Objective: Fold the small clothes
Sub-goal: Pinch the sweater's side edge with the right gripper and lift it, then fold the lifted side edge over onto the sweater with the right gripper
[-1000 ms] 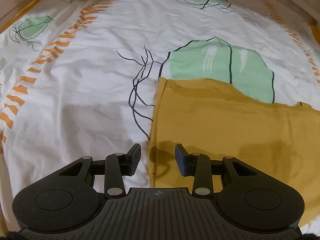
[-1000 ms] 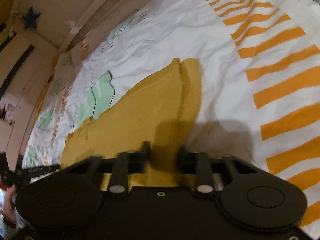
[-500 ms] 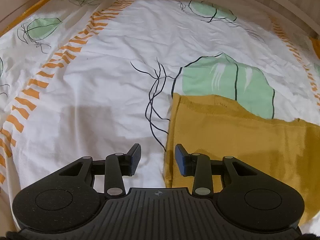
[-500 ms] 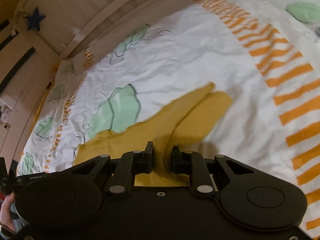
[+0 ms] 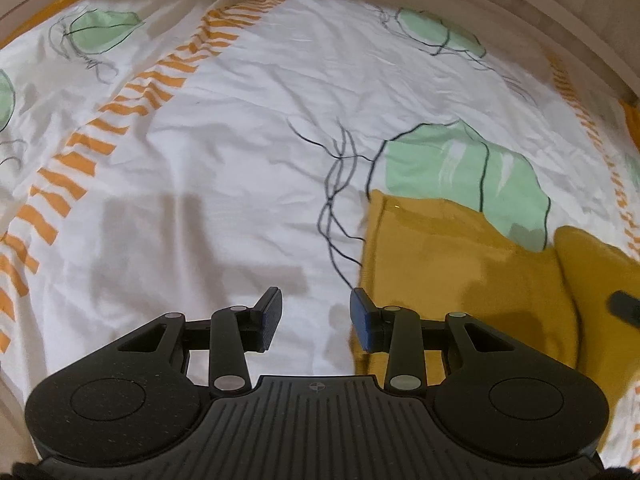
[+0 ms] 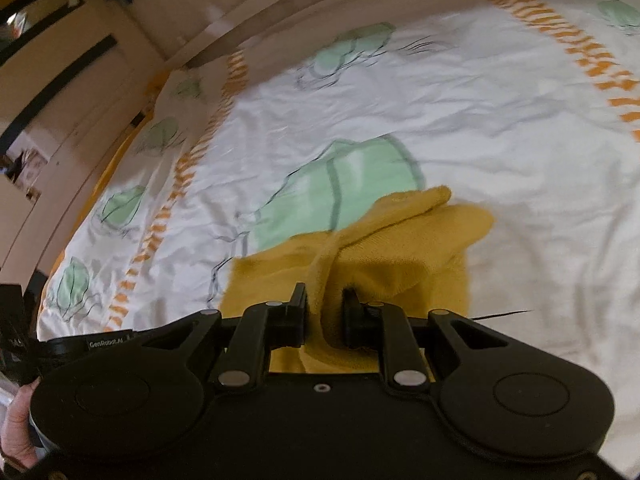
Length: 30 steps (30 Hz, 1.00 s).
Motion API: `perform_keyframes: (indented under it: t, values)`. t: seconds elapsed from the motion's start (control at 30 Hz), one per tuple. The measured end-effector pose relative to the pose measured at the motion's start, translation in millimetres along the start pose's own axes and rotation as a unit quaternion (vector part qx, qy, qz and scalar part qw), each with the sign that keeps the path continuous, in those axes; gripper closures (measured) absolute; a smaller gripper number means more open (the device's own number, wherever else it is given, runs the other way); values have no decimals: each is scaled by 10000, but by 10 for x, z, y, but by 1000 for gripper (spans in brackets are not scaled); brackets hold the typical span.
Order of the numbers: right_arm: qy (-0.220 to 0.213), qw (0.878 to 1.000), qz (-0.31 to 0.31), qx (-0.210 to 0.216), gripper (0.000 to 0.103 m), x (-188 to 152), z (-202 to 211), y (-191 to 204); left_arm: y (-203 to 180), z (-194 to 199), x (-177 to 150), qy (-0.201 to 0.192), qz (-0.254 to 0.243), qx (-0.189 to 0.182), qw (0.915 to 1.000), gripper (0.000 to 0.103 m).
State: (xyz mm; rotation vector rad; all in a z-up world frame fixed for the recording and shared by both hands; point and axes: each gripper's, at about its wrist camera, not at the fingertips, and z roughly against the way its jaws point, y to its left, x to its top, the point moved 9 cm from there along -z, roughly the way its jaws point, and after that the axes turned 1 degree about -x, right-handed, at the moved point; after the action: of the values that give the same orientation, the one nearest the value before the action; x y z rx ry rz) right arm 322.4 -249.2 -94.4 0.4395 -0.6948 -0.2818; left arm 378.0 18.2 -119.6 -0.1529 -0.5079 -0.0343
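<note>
A small mustard-yellow garment (image 5: 460, 256) lies on the bed sheet (image 5: 224, 168), at the right in the left wrist view. My left gripper (image 5: 314, 314) is open and empty, above the sheet just left of the garment's left edge. My right gripper (image 6: 326, 314) is shut on a fold of the garment (image 6: 400, 248) and lifts its right end up and over toward the left; the lifted part drapes back over the flat part. The tip of the right gripper (image 5: 624, 307) shows at the right edge of the left wrist view.
The sheet is white with green leaf prints (image 5: 464, 168) and orange striped bands (image 5: 120, 112). A wooden bed frame (image 6: 256, 36) runs along the far side. A door and wall (image 6: 52, 64) stand beyond the bed at the left of the right wrist view.
My right gripper has closed on the garment's end and carried it up and to the left, folding it over. My left gripper has drawn back leftward off the garment's edge, still open.
</note>
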Motion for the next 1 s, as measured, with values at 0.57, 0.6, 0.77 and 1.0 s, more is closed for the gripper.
perform_keyframes:
  t: [0.57, 0.6, 0.77, 1.0]
  values:
    - [240, 9958, 812, -362, 76, -405, -637, 731, 260, -18, 3, 91, 186, -94, 9997, 66]
    - [247, 9947, 898, -431, 76, -420, -671, 758, 259, -23, -1, 102, 181, -102, 9997, 66]
    - [285, 9910, 1170, -589, 73, -509, -834, 828, 253, -32, -22, 136, 199, -123, 9996, 66]
    - [269, 9927, 1174, -71, 66, -585, -850, 947, 249, -39, -20, 151, 184, -139, 9996, 66]
